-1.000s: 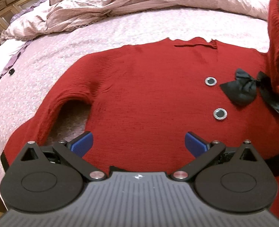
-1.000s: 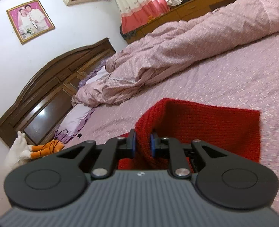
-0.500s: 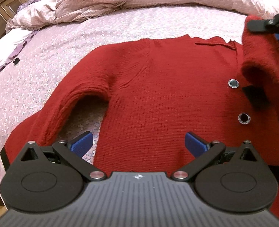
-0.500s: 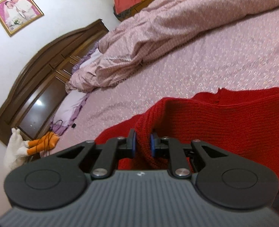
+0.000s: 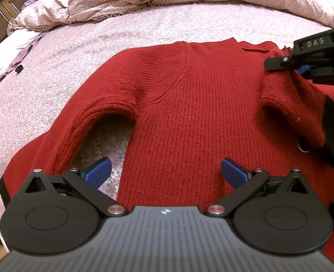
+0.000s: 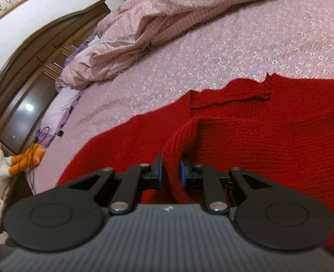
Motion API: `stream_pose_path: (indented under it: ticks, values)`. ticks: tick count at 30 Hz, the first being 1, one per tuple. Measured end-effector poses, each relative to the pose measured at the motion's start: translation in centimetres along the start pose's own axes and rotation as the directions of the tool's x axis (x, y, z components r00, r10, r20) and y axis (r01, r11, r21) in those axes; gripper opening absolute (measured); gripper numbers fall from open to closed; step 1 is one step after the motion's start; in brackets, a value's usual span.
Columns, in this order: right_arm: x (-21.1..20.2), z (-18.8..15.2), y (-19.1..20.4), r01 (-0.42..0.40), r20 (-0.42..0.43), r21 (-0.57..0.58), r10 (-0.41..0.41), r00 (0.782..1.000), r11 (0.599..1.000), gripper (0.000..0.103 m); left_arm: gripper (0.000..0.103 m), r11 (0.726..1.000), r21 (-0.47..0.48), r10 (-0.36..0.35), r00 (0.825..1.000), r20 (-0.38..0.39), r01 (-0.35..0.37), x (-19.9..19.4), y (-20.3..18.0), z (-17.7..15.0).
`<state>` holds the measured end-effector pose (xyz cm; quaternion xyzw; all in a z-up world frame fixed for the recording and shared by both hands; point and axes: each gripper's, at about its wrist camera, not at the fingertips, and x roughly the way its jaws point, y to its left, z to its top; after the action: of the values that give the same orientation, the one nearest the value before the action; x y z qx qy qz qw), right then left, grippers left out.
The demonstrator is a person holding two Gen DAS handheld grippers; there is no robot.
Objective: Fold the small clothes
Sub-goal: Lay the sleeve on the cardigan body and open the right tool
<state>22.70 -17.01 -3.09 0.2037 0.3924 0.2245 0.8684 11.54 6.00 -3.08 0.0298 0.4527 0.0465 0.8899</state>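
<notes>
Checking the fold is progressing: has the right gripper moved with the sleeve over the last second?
Yes. The right gripper, shut on the sleeve, has carried it inward over the sweater, toward its collar.

Light: I'm seeing even, fairly bright indoor light in both views.
Glare: a bright spot is reflecting off the dark headboard [image 6: 19, 111] panel at far left.
Shadow: the red sweater [image 5: 189, 117] is casting a soft shadow under its left sleeve.
Distortion: fisheye is bending the bed [image 5: 144, 29] edges.
Focus: I'm noticing near gripper housings blurring, especially in the right wrist view.
</notes>
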Motion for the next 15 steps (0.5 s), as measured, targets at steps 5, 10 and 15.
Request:
stream_pose_path:
  ticks: [5, 10, 15]
  values:
    - [1.2, -0.4, -0.3, 0.026, -0.018, 0.006, -0.026, 1.0, 1.0, 0.021, 0.103, 1.0, -0.001, 0.002, 1.0, -0.003, -0.002, 0.2, 0.1, 0.1]
    - [1.2, -0.4, 0.1, 0.041, -0.007, 0.017, -0.041, 0.999, 0.999, 0.03, 0.103, 1.0, 0.004, 0.002, 1.0, 0.012, -0.002, -0.5, 0.0, 0.2]
    - [-1.1, -0.3, 1.1, 0.037, 0.044, -0.004, -0.037, 0.998, 0.999, 0.046, 0.103, 1.0, 0.007, 0.0, 0.999, 0.04, -0.001, -1.7, -0.2, 0.4]
